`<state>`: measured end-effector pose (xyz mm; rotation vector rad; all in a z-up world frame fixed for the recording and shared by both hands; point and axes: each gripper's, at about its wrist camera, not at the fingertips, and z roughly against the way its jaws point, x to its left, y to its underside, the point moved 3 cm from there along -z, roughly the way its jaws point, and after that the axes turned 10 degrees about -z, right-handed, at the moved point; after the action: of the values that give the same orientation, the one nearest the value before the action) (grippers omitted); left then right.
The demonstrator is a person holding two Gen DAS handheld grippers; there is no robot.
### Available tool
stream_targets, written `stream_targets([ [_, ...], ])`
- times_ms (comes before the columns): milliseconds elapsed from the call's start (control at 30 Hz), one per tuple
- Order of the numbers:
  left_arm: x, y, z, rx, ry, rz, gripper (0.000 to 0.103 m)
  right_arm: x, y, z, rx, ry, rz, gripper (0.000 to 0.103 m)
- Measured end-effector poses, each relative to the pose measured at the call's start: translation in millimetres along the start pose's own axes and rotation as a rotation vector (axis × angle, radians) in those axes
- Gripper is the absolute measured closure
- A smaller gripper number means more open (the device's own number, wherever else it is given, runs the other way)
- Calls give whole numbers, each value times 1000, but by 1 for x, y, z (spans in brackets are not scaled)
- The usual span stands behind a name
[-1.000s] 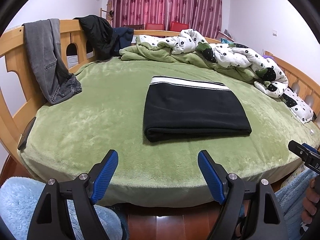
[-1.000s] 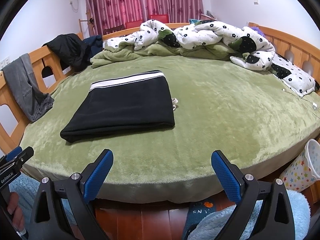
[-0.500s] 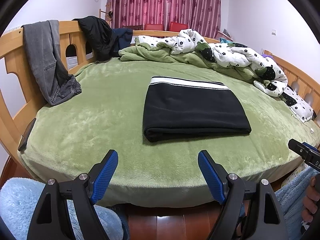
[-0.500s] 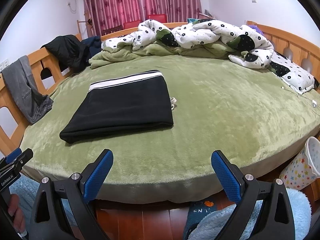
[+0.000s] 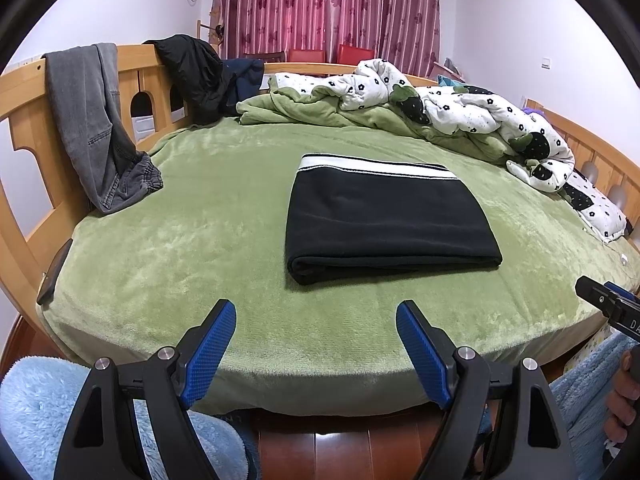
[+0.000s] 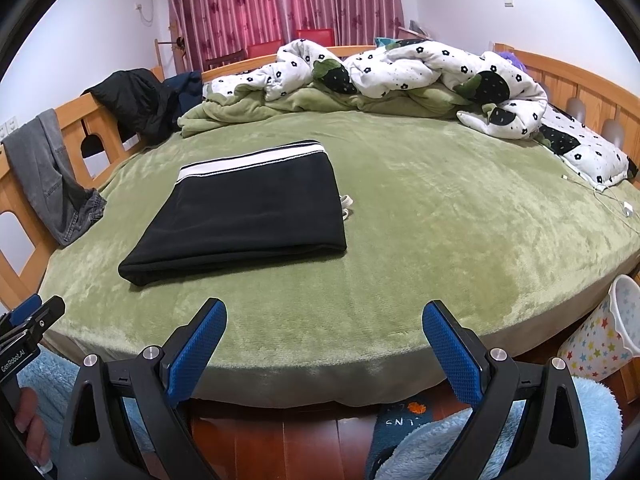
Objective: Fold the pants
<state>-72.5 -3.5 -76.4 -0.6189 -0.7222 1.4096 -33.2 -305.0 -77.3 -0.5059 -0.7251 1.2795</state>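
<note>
From the left wrist view, the wooden bed frame (image 5: 24,128) rises at 9 to 10 o'clock, with grey jeans (image 5: 92,124) draped over its rail and spilling onto the green blanket (image 5: 180,240). A dark flat object (image 5: 54,272) sits wedged between frame and mattress at 8 o'clock. A black jacket (image 5: 192,72) hangs on the rail at 11 o'clock, and a crumpled floral duvet (image 5: 460,112) runs from 12 to 2 o'clock along the far side. Between these, the blanket is open plush on every side of the folded black pants (image 5: 384,220), which lie flat at the middle of the bed, white-striped waistband at the far edge, thick fold facing the camera.

The left gripper (image 5: 316,340) hovers over the near mattress edge, its blue fingers spread wide and holding nothing; the pants lie at 12 o'clock beyond it, apart from both tips. The right gripper (image 5: 608,308) shows at 3 o'clock.

From the right wrist view, the pants (image 6: 248,212) lie at 11 o'clock, well apart from the right gripper (image 6: 324,340), whose fingers also stand wide apart and bare. A white drawstring (image 6: 346,206) peeks out at the pants' right edge. Open blanket (image 6: 460,220) stretches from 12 to 2 o'clock, a charger cable (image 6: 616,204) lies at 2 o'clock, and a star-patterned bin (image 6: 604,332) stands off the bed at 4 o'clock
</note>
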Motion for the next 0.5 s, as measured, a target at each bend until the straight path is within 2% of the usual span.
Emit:
stream_targets([
  [500,1,0,1,-3,2,0,21,1,2,0,2,3,-8,6],
])
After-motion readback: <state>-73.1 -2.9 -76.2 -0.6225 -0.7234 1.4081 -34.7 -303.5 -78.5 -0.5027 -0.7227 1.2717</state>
